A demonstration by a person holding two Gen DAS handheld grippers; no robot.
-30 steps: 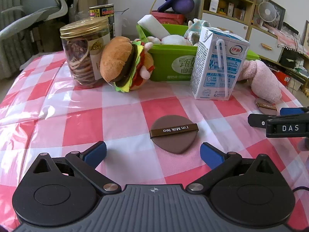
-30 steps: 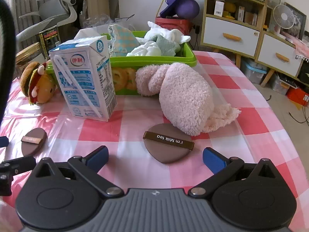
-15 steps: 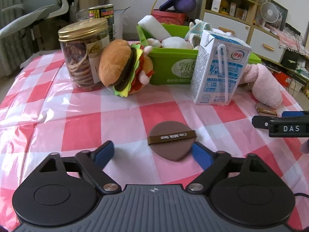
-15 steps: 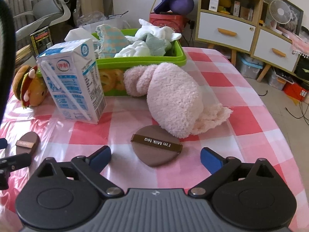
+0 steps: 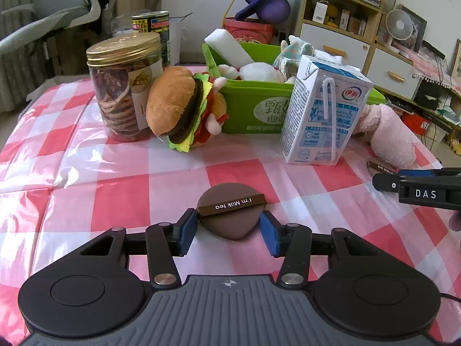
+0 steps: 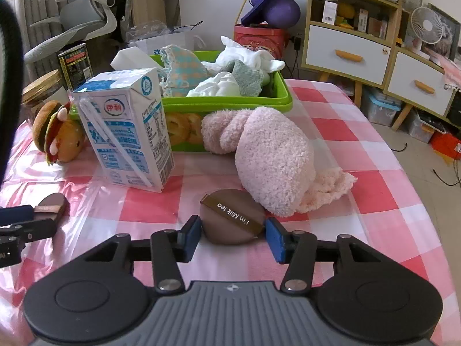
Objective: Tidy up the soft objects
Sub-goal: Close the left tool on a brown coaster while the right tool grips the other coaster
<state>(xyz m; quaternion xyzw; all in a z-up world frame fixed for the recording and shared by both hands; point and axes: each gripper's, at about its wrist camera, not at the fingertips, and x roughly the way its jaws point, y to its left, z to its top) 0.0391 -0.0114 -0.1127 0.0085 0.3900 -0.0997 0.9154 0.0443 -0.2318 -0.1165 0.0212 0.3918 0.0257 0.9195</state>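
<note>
Two brown makeup puffs with "I'm Milk tea" bands lie on the checked tablecloth. My left gripper (image 5: 229, 229) has its blue pads on either side of one puff (image 5: 230, 210), closed in to its edges. My right gripper (image 6: 232, 235) likewise brackets the other puff (image 6: 232, 220). A green bin (image 6: 283, 102) of soft cloths stands at the back. A plush burger (image 5: 184, 109) and a pink fluffy sock (image 6: 270, 158) lie on the table.
A milk carton (image 5: 322, 115) stands in front of the bin. A gold-lidded jar (image 5: 124, 83) of dried slices stands left of the burger. The right gripper's side (image 5: 420, 191) shows in the left wrist view. Shelves and drawers lie beyond the table.
Both grippers moved forward and down to their puffs, and their jaws narrowed from wide open to the puffs' edges.
</note>
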